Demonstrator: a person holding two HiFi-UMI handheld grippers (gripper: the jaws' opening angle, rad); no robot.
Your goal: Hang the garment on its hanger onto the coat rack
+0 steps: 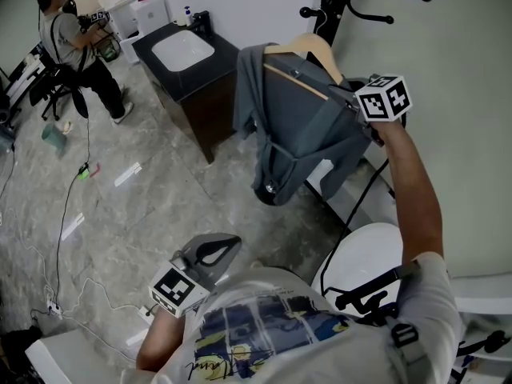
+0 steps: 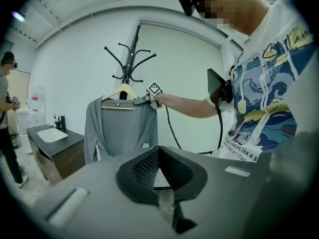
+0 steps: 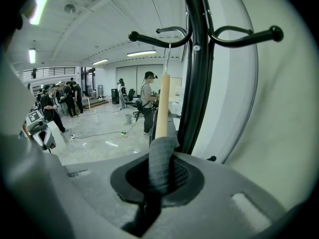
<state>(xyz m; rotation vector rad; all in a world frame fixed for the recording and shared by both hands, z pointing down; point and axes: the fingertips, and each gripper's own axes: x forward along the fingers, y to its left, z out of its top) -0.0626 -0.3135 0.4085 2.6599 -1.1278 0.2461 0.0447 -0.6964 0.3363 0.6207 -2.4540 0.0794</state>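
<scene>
A grey garment (image 1: 298, 130) hangs on a wooden hanger (image 1: 310, 48), held up in the air beside the black coat rack (image 1: 334, 2). My right gripper (image 1: 346, 93) is shut on the garment-covered right end of the hanger (image 3: 162, 103). In the right gripper view the hanger's metal hook (image 3: 168, 59) rises close under a rack arm (image 3: 159, 38); I cannot tell whether they touch. The left gripper view shows the garment (image 2: 122, 128) hanging flat in front of the rack (image 2: 130, 59). My left gripper (image 1: 228, 242) is held low near the person's torso, jaws together, holding nothing.
A dark cabinet with a white basin (image 1: 184, 51) stands left of the garment. A white wall (image 1: 464, 70) runs behind the rack, and a white round object (image 1: 370, 254) sits on the floor below it. A person (image 1: 74, 42) stands far left; cables (image 1: 64, 214) cross the floor.
</scene>
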